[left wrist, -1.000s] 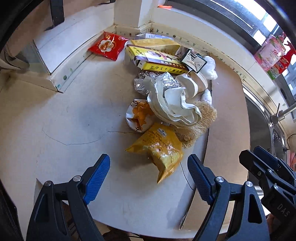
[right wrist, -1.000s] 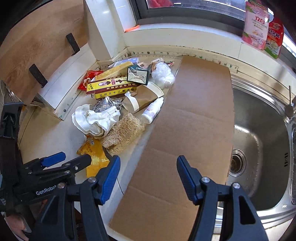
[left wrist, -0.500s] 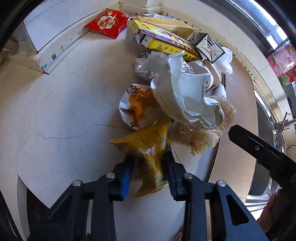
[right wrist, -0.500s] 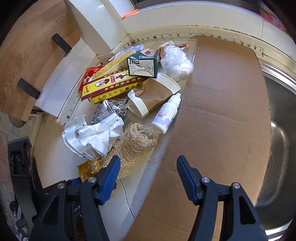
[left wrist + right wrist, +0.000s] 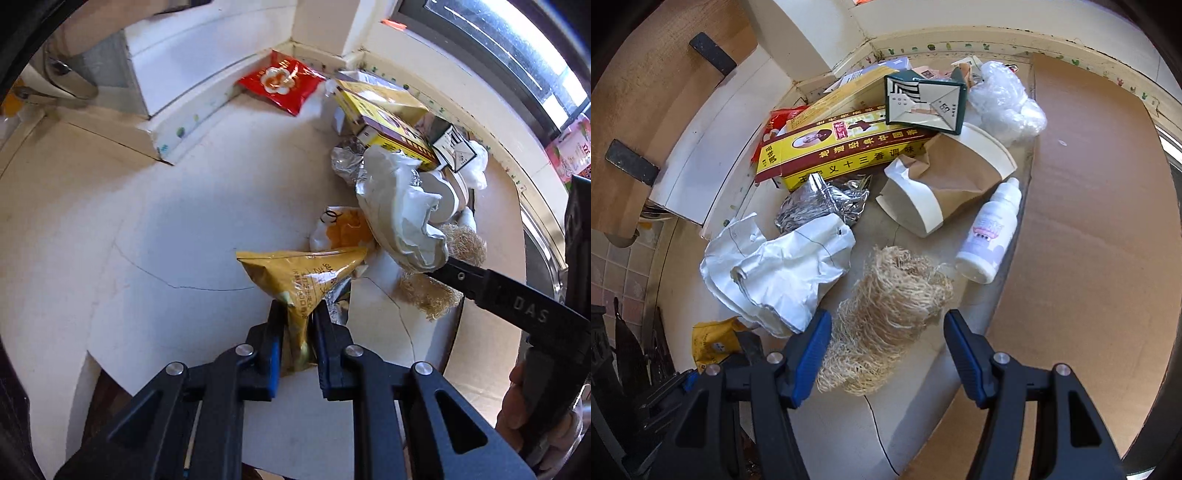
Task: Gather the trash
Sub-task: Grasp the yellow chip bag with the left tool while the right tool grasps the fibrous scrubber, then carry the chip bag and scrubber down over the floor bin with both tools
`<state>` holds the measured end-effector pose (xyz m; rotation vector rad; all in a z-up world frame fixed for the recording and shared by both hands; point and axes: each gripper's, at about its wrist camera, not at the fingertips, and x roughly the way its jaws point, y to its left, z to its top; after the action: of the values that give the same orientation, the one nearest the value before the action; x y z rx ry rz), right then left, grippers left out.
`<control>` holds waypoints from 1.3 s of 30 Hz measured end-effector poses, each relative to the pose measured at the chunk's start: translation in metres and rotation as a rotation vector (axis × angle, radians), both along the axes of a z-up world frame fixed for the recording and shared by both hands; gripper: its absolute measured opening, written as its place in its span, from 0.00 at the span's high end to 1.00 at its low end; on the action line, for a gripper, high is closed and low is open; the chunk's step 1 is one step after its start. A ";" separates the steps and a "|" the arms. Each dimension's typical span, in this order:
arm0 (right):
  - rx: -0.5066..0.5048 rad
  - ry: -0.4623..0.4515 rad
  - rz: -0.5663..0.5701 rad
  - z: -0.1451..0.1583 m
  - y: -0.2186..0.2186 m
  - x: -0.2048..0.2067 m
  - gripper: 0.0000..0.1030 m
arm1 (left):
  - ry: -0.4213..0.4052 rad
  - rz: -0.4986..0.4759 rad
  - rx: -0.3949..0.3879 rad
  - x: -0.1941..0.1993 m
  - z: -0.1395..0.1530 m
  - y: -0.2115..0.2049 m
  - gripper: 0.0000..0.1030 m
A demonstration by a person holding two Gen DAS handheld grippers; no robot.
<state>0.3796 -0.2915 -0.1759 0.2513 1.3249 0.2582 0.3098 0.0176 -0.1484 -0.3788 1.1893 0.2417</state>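
Note:
My left gripper (image 5: 298, 314) is shut on a yellow snack bag (image 5: 299, 273) and holds it lifted off the white counter (image 5: 166, 240). The bag also shows at the lower left of the right wrist view (image 5: 713, 341). My right gripper (image 5: 886, 332) is open, its blue pads on either side of a tan loofah scrubber (image 5: 886, 314), not closed on it. Around the loofah lie crumpled white paper (image 5: 783, 269), crushed foil (image 5: 823, 206), a white bottle (image 5: 990, 236), a brown paper cup (image 5: 953, 177), a yellow box (image 5: 842, 147) and a green carton (image 5: 923, 103).
A red snack packet (image 5: 280, 83) lies by the back wall. A small bag of orange snacks (image 5: 343, 229) sits behind the yellow bag. A clear plastic wad (image 5: 1004, 103) lies at the back. A flat cardboard sheet (image 5: 1089, 221) covers the counter to the right.
My left gripper closed on the yellow snack bag and lifted it back from the pile. My right gripper moved forward and down until its open fingers straddle the loofah.

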 end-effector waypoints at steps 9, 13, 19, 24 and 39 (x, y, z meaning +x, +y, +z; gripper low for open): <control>-0.036 -0.076 0.043 0.019 0.014 -0.018 0.64 | -0.005 0.017 0.038 -0.019 0.012 0.007 0.87; -0.048 -0.115 0.049 0.035 0.013 -0.035 0.64 | -0.019 0.002 0.059 -0.029 0.021 0.002 0.87; -0.062 -0.172 0.037 0.063 0.014 -0.061 0.64 | -0.053 -0.034 0.084 -0.047 0.041 -0.006 0.87; -0.073 -0.215 0.019 0.085 0.015 -0.087 0.64 | -0.085 -0.061 0.090 -0.066 0.058 -0.009 0.87; -0.129 -0.318 -0.063 0.140 0.052 -0.201 0.64 | -0.197 -0.226 0.108 -0.158 0.111 -0.011 0.87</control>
<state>0.1790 -0.2393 -0.0358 0.1359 1.0123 0.1514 0.1519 0.0070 -0.0375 -0.1673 1.0108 0.0695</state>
